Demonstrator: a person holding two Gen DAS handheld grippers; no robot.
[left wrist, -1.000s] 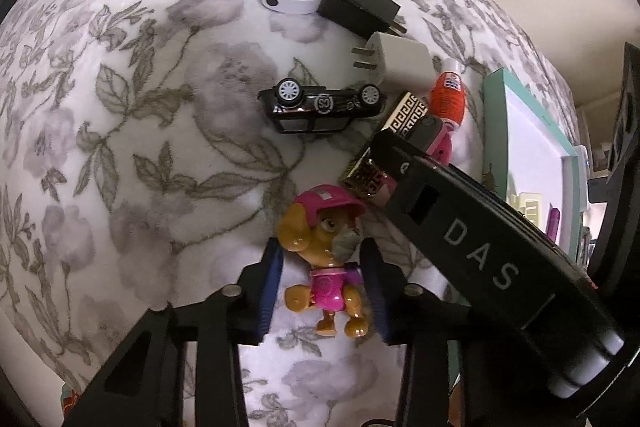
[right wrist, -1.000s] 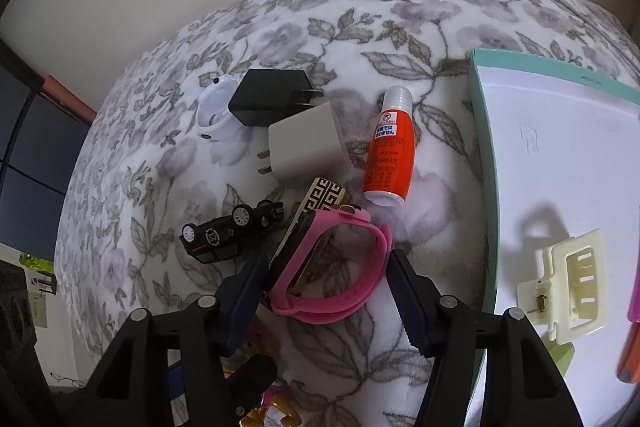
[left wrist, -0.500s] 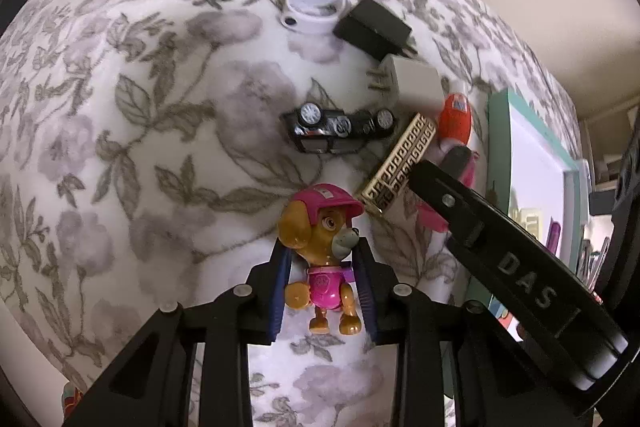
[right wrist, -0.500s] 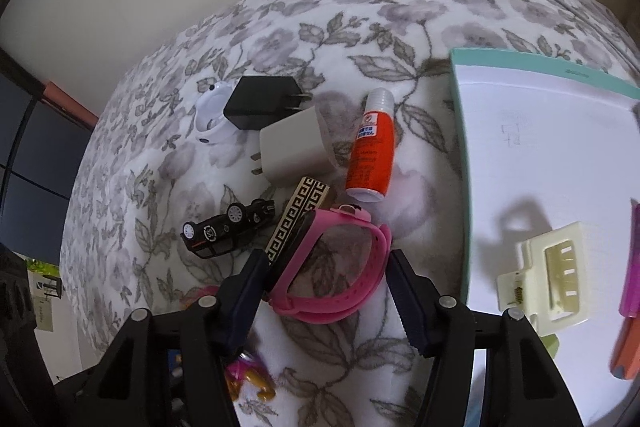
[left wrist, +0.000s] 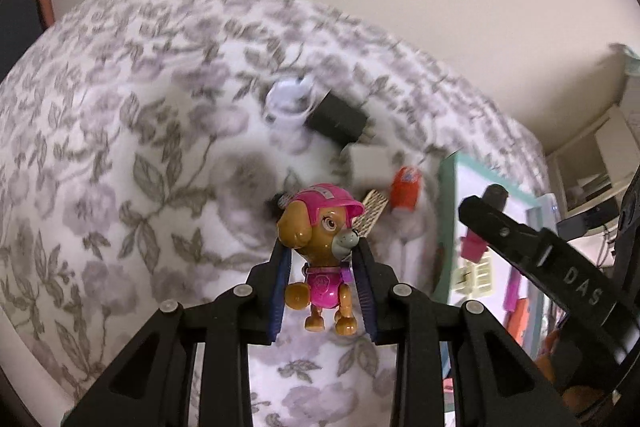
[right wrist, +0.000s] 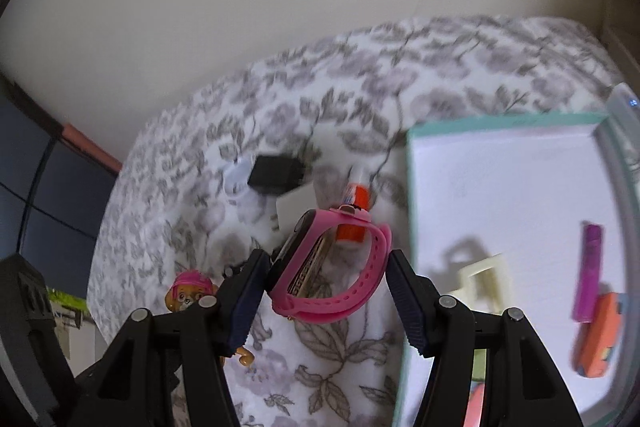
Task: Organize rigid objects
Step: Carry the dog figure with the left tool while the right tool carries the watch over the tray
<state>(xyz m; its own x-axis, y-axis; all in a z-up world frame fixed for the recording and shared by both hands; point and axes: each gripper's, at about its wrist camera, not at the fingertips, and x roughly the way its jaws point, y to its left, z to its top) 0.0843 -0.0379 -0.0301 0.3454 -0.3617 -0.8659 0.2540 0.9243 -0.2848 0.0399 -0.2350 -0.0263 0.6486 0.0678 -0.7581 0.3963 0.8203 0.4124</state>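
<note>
A small toy dog figure [left wrist: 320, 259] with a pink helmet and pink vest is clamped between the blue pads of the left gripper [left wrist: 323, 291]. The jaws closed in on it within the last second, and it hangs clear of the flowered bedspread [left wrist: 120, 155], its paws in the air. In the right wrist view the same figure shows at the lower left, partly hidden behind a finger.

A pink wristband watch [right wrist: 328, 267] is held by the right gripper [right wrist: 324, 291], whose pads press on the black watch face on one side and the strap loop on the other. It too is lifted off the bedspread.

Below them, near the middle of the bedspread, lies a loose cluster of things, blurred: a white round case [left wrist: 288, 103], touching a black plug adapter [left wrist: 336, 119]; just beside that a white plug adapter [left wrist: 368, 163]; then an orange and white tube [left wrist: 406, 189] and a gold patterned bar [left wrist: 374, 211].

At the bedspread's right side sits a white tray with a teal rim [right wrist: 410, 187]. On it lie a cream hair claw [right wrist: 486, 283], a purple stick [right wrist: 588, 271] and an orange object [right wrist: 600, 331].
</note>
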